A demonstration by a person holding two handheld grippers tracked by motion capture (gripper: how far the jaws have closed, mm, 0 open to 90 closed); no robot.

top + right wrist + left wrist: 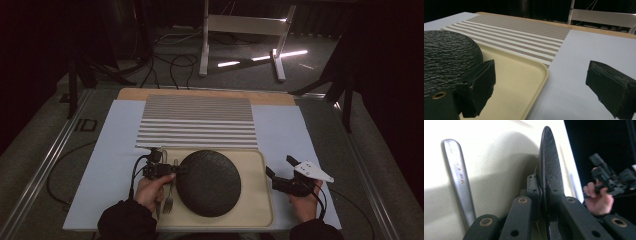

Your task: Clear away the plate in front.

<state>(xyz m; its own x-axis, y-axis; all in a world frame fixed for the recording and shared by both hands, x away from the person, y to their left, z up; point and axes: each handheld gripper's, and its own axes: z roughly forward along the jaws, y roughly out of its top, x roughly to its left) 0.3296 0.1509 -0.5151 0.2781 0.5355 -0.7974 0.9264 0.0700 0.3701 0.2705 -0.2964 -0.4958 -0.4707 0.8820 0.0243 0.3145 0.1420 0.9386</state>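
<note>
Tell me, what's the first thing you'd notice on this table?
A big round black plate sits on a cream tray at the near edge, and the left gripper pinches its rim. A fork lies on the tray beside it, and a striped placemat lies just behind.

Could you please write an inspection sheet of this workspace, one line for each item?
Surface: pale blue sheet over a wooden table, with a striped grey and white placemat at the back.
Job's things: round black textured plate on a cream plastic tray; a steel fork lies on the tray beside the plate.
Clutter: nothing seen.
Grippers: left gripper shut on the plate's rim; right gripper open, beside the tray's right edge, holding nothing.
Cables: black cable trails from the left gripper; more cables on the floor.
Surroundings: dark room, white frame stand behind the table.
</note>
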